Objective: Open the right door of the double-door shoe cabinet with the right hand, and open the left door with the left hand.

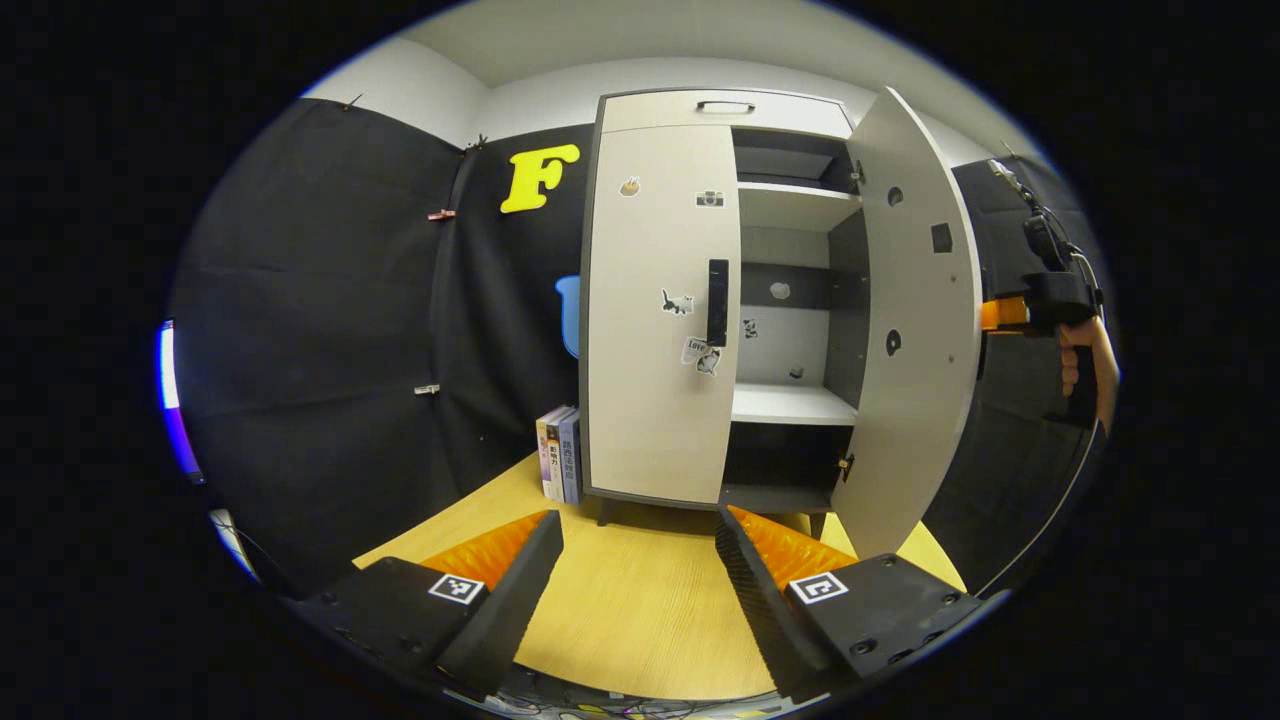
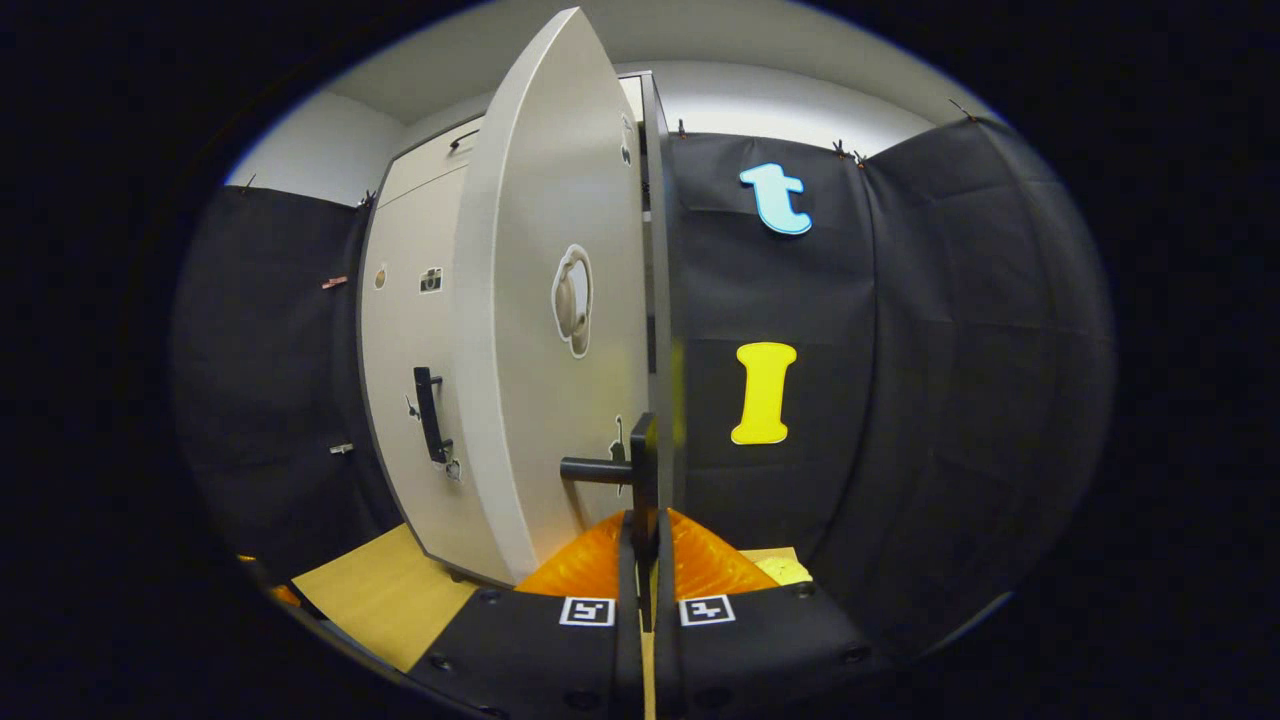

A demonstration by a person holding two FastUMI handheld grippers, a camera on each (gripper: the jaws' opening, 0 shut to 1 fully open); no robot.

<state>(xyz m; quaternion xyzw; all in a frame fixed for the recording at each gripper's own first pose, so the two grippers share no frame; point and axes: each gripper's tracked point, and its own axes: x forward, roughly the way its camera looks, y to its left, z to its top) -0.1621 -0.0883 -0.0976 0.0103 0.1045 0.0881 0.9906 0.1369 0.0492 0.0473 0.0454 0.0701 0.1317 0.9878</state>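
The pale shoe cabinet (image 1: pixel 660 300) stands at the back of the wooden surface. Its left door (image 1: pixel 655 400) is closed, with a black vertical handle (image 1: pixel 717 302) at its inner edge. The right door (image 1: pixel 915 330) is swung wide open, showing the shelves (image 1: pixel 790 403). My left gripper (image 1: pixel 640 570) is open, low and well in front of the cabinet, with nothing between its fingers. In the right gripper view, the right gripper (image 2: pixel 645 560) is shut on the right door's black handle (image 2: pixel 640 465) at the edge of the open door (image 2: pixel 540 330). The left door's handle (image 2: pixel 428 412) shows farther left.
Several books (image 1: pixel 560 455) stand upright against the cabinet's left side. The light wooden surface (image 1: pixel 620 610) runs from the cabinet toward my left gripper. A hand (image 1: pixel 1085 360) holds the right gripper (image 1: pixel 1040 305) beyond the open door's edge. Black cloth walls enclose both sides.
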